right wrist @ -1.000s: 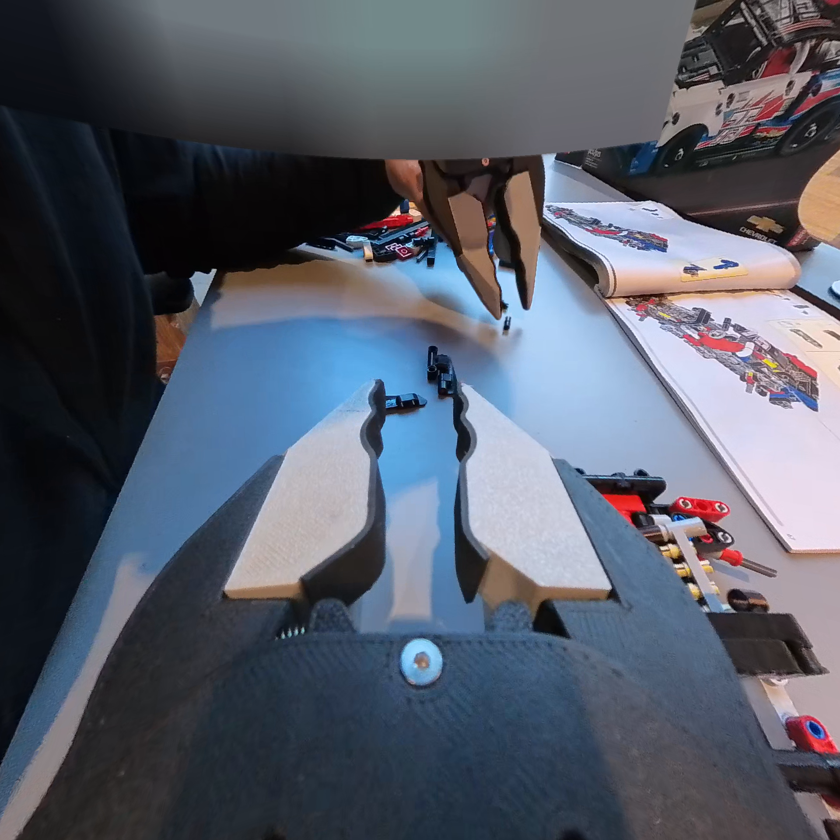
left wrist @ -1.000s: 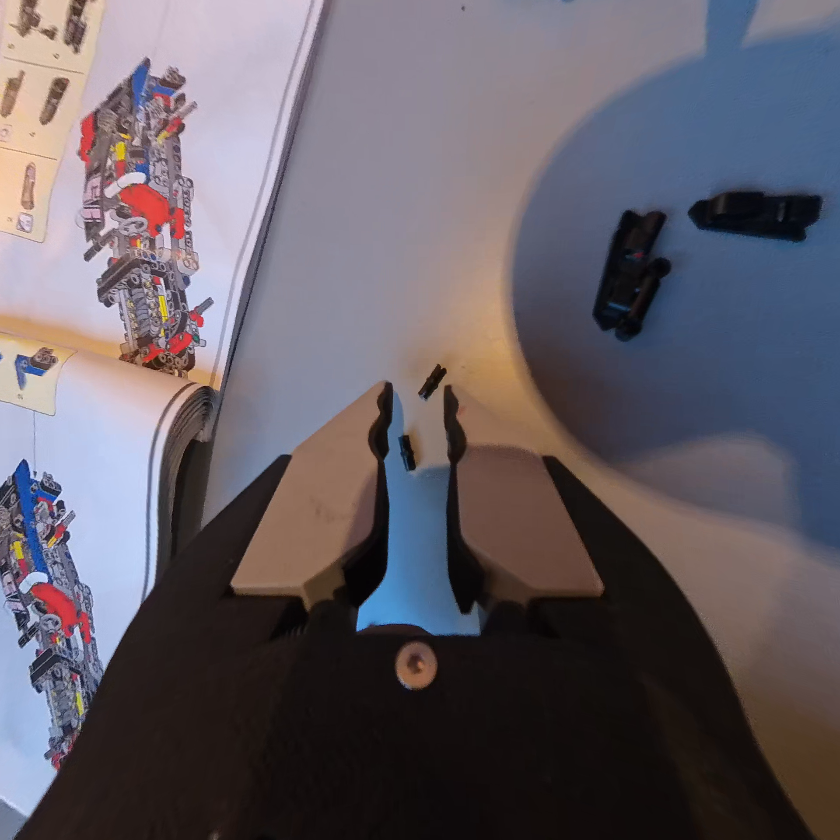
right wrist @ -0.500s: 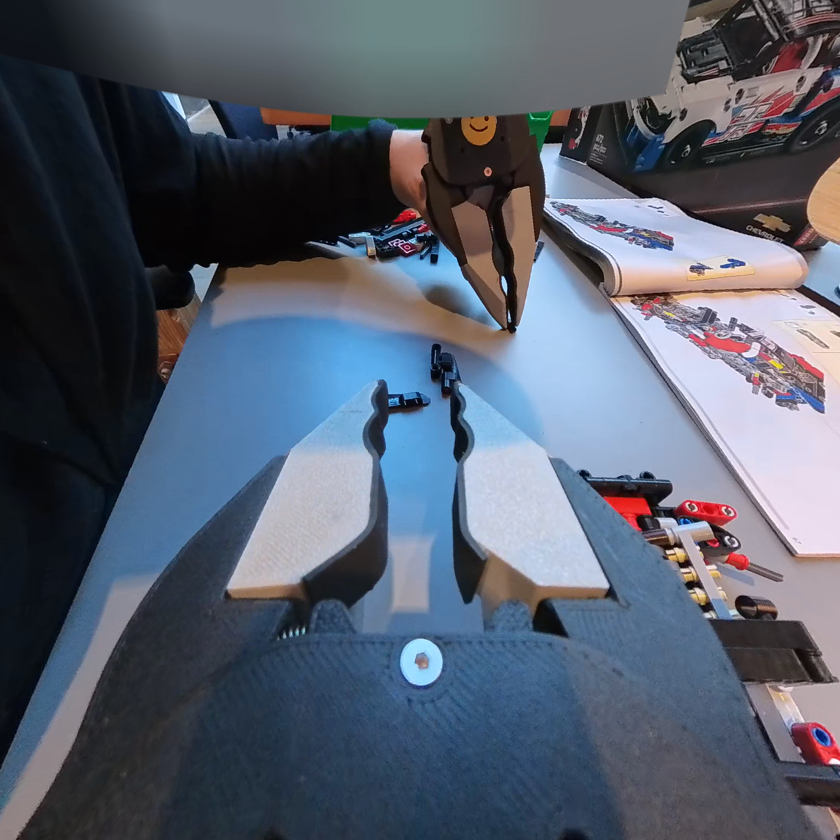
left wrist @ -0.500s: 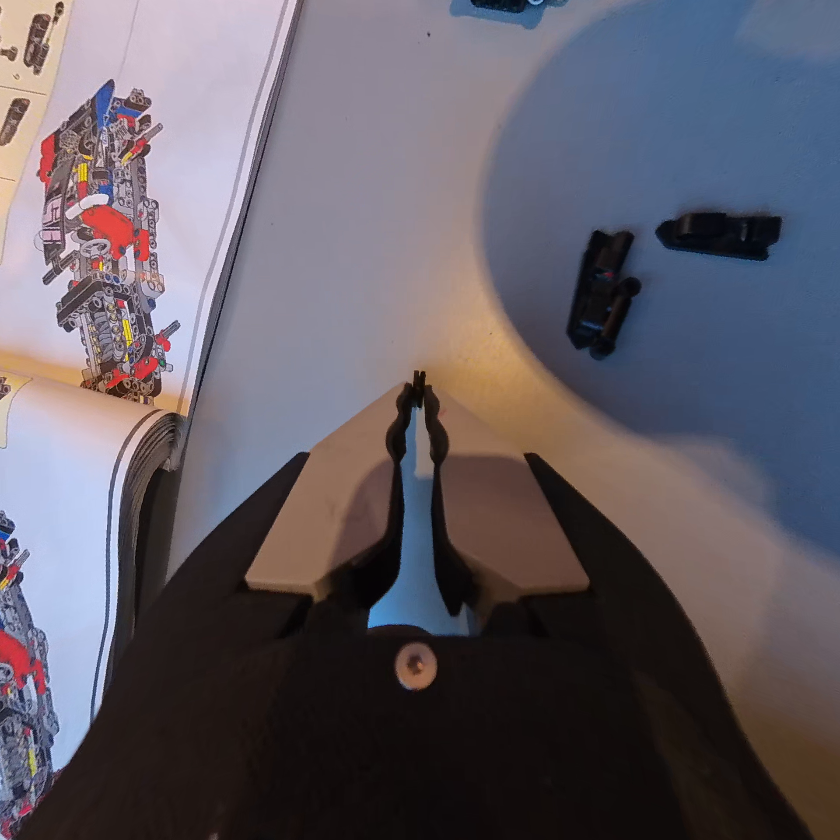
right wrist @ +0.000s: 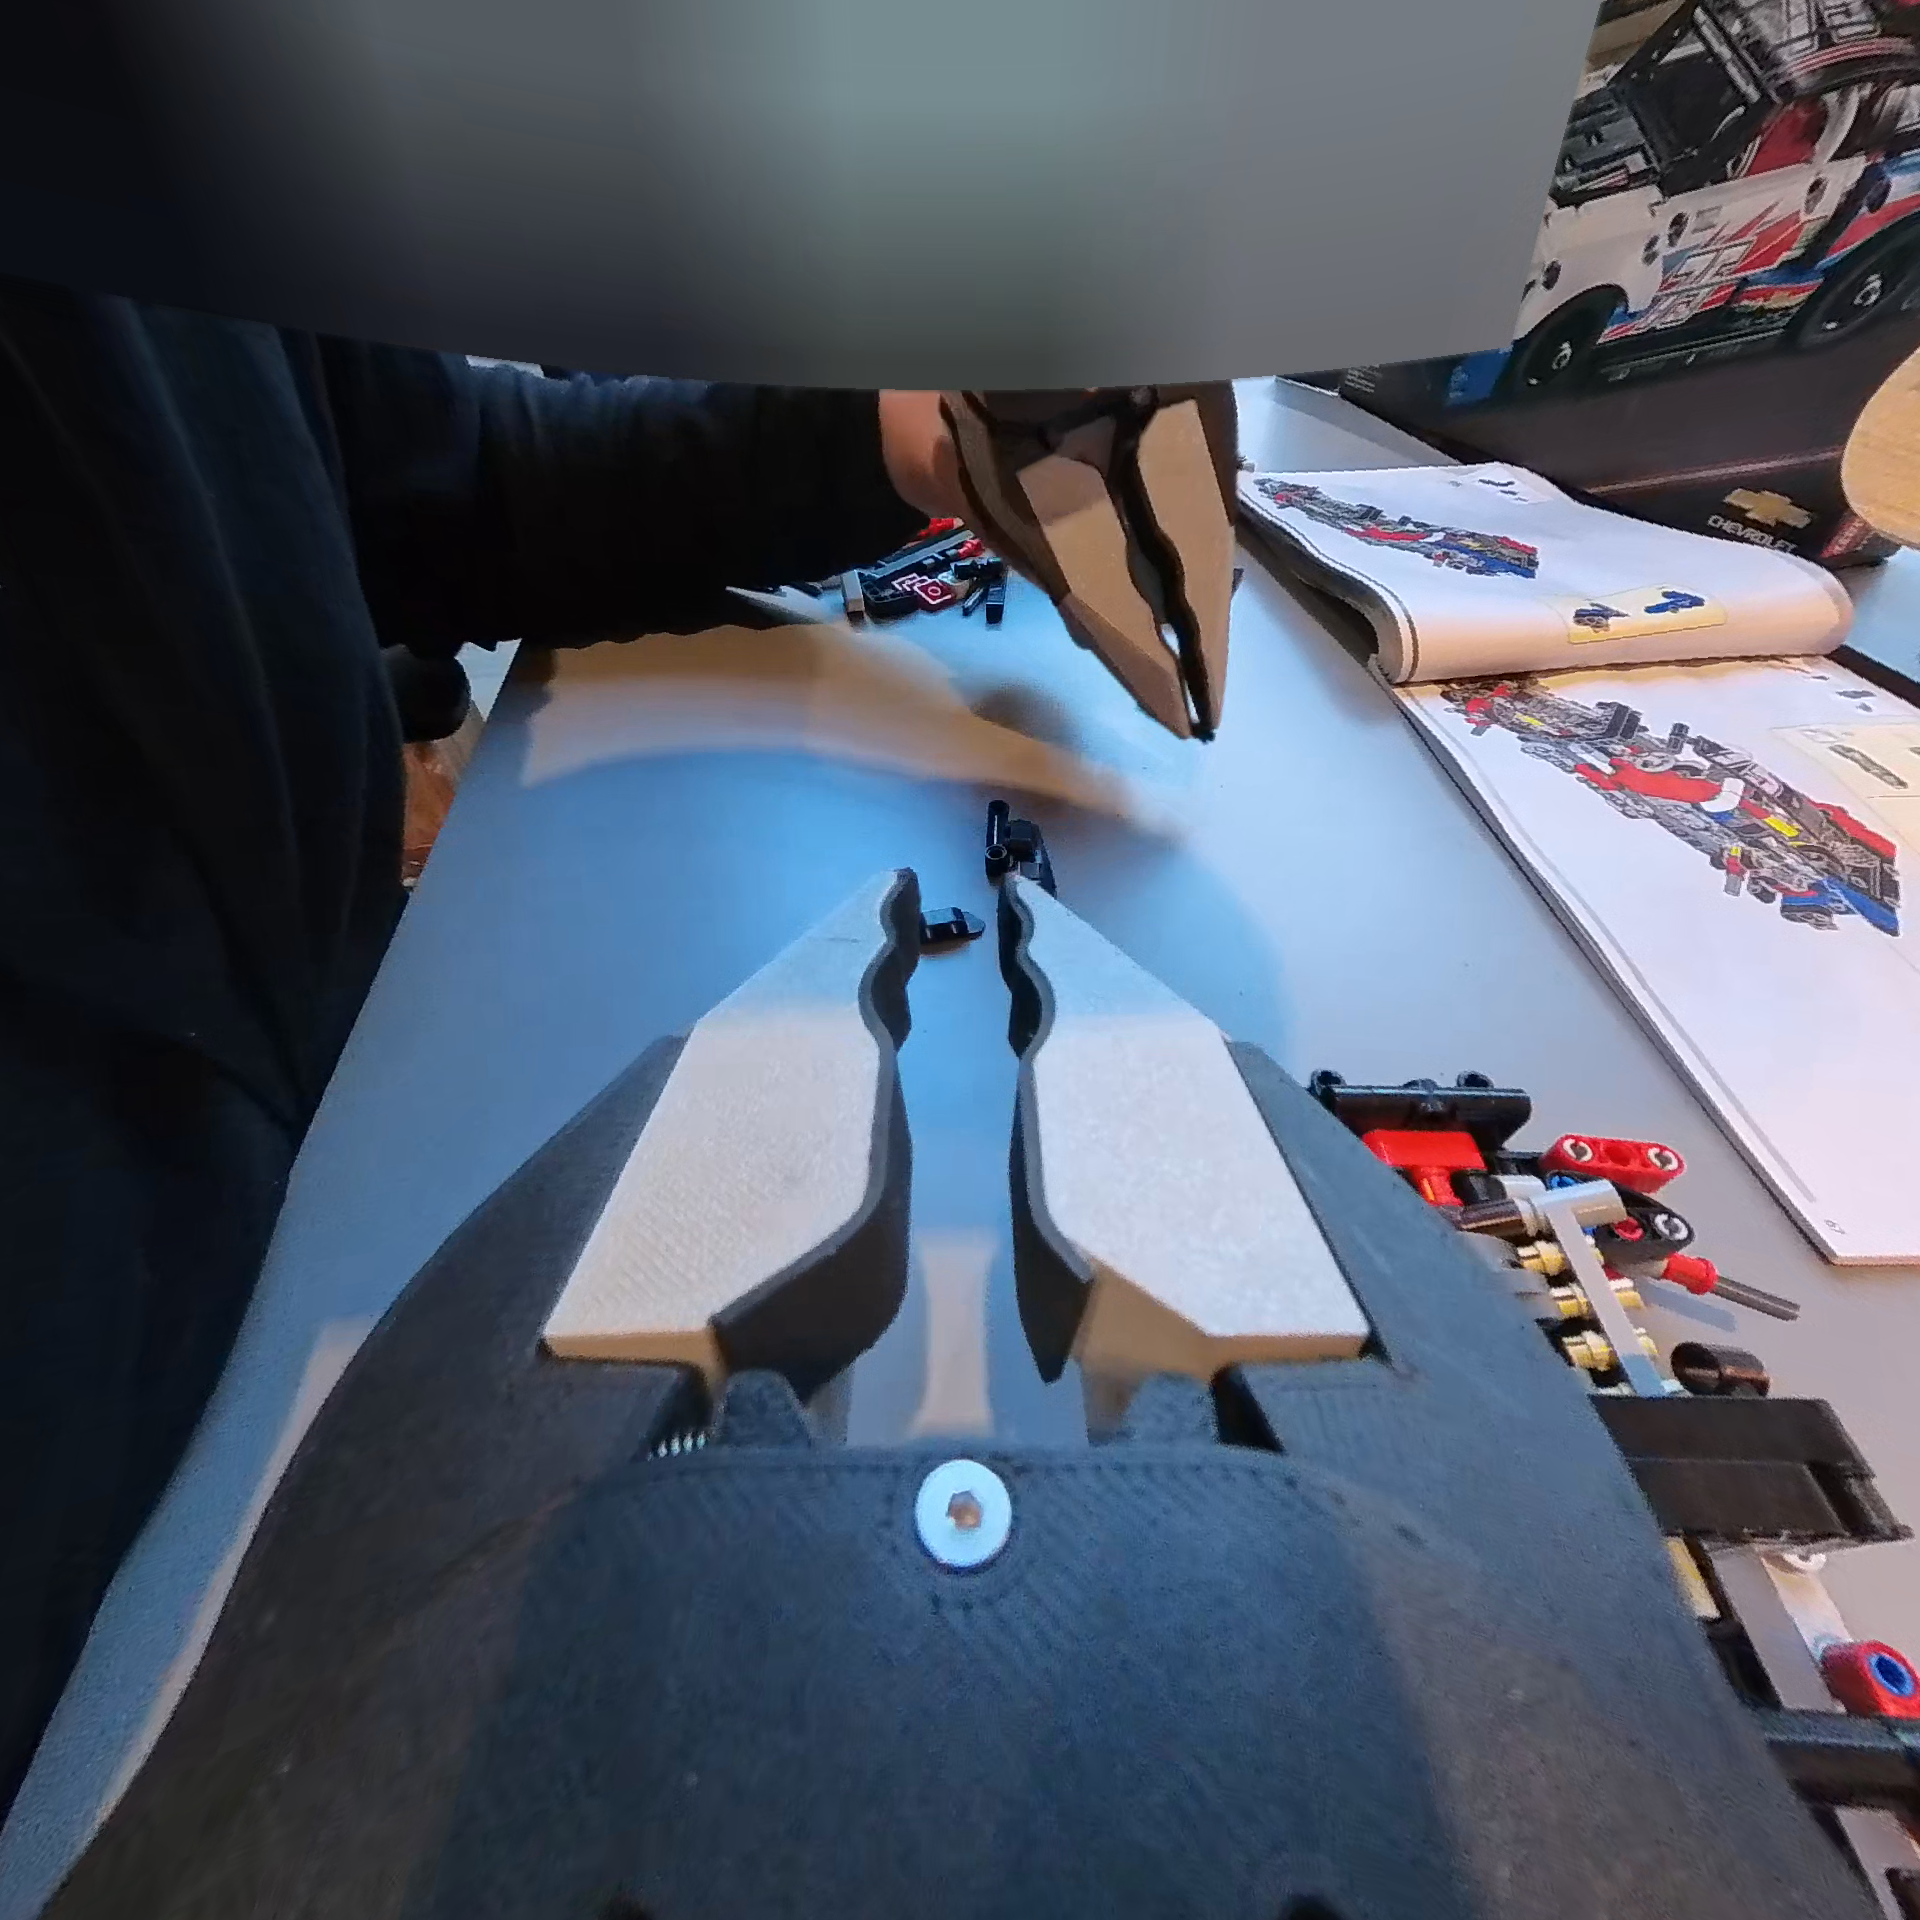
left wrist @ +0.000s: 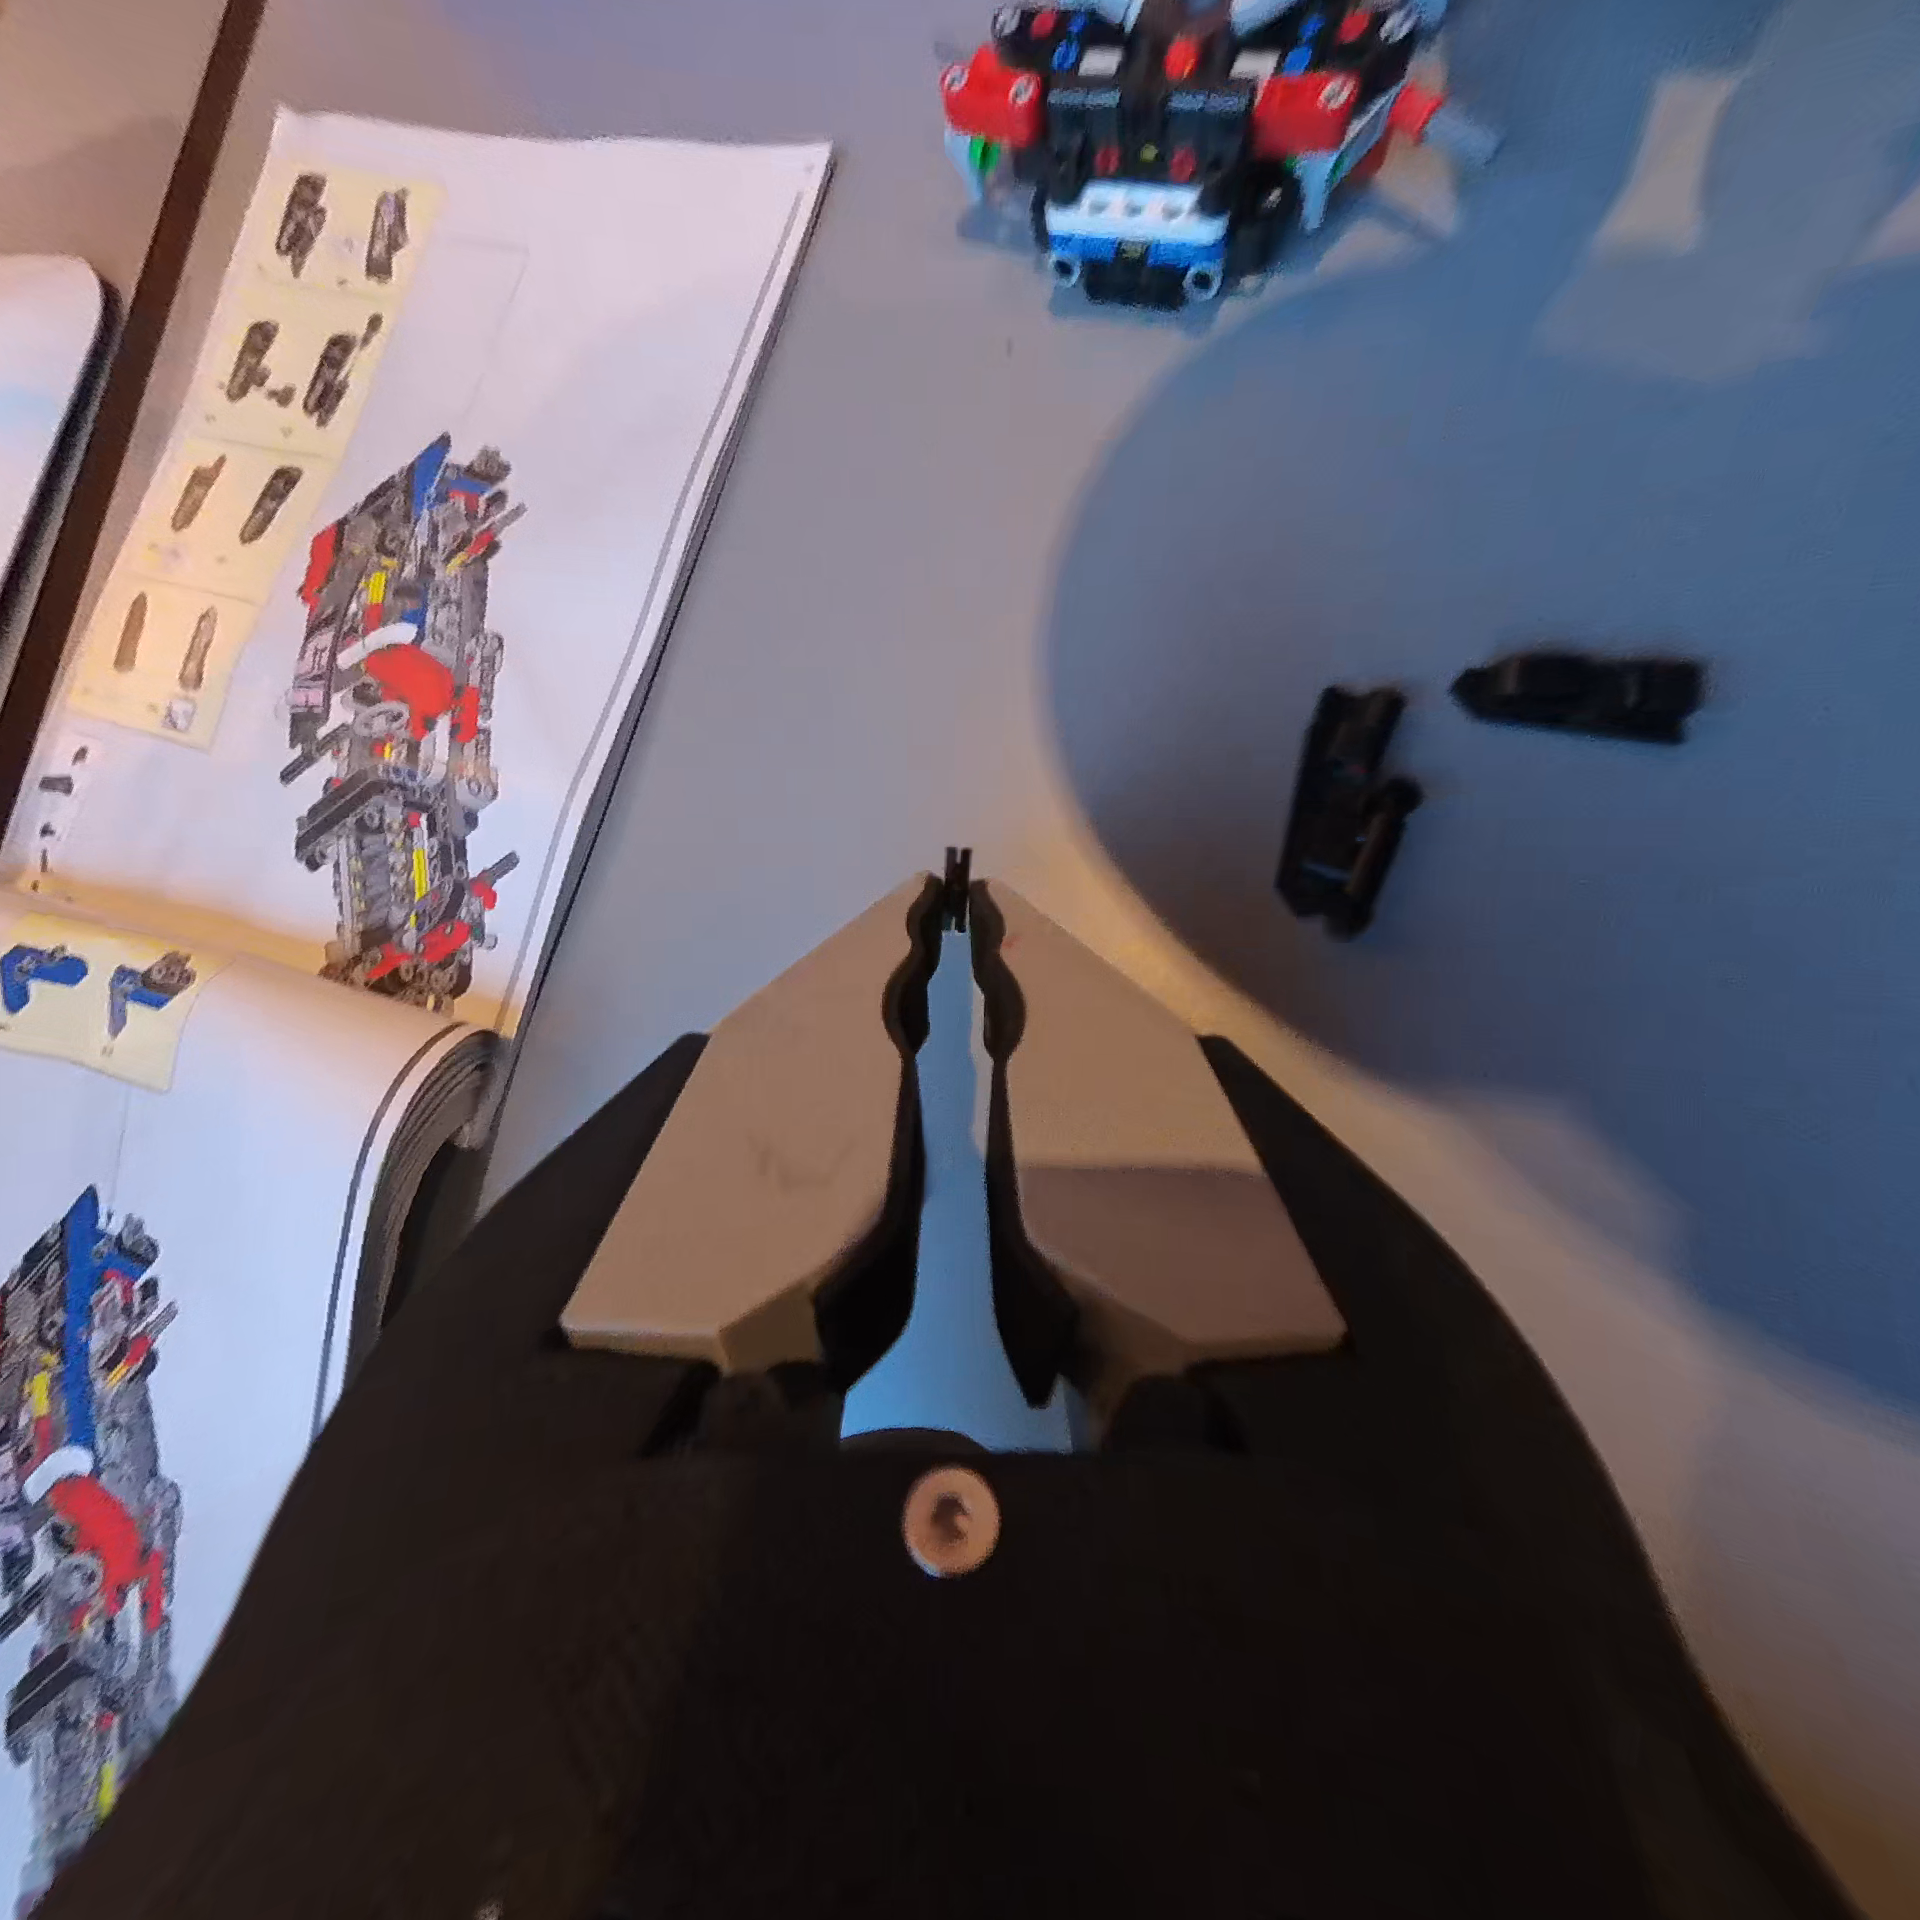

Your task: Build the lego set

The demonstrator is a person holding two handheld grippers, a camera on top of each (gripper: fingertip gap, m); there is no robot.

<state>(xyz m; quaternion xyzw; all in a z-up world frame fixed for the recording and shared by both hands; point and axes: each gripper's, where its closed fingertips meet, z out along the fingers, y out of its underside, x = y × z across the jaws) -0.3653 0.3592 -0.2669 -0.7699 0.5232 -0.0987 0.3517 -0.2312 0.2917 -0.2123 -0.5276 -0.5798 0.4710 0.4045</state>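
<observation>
My left gripper (left wrist: 954, 896) is shut on a tiny black pin (left wrist: 957, 868) that sticks out past its tips, held above the grey table (left wrist: 883, 520). It also shows in the right wrist view (right wrist: 1195, 717), lifted and tilted down. Two black Lego pieces lie to its right: a beam with a pin (left wrist: 1345, 810) and a flat angled piece (left wrist: 1579, 698). My right gripper (right wrist: 956, 904) is open and empty, low over the table. The angled piece (right wrist: 951, 923) lies just beyond its fingertips and the beam piece (right wrist: 1013, 847) a little farther.
The partly built car model (left wrist: 1153, 135) stands at the table's far side and also shows in the right wrist view (right wrist: 1507, 1195). An open instruction booklet (left wrist: 436, 623) lies to the left. The set's box (right wrist: 1714, 260) and loose pieces (right wrist: 914, 592) are farther off. A person's dark sleeve (right wrist: 623, 499) reaches over the table. Left tips to right tips: about 15 cm. My right gripper's tips are some 10 cm from the angled piece (right wrist: 951, 923). It is also in sight in the left wrist view (left wrist: 1508, 700).
My left gripper closed on the small black pin on the table, then lifted it and pulled back. My right gripper stayed open and almost still.
</observation>
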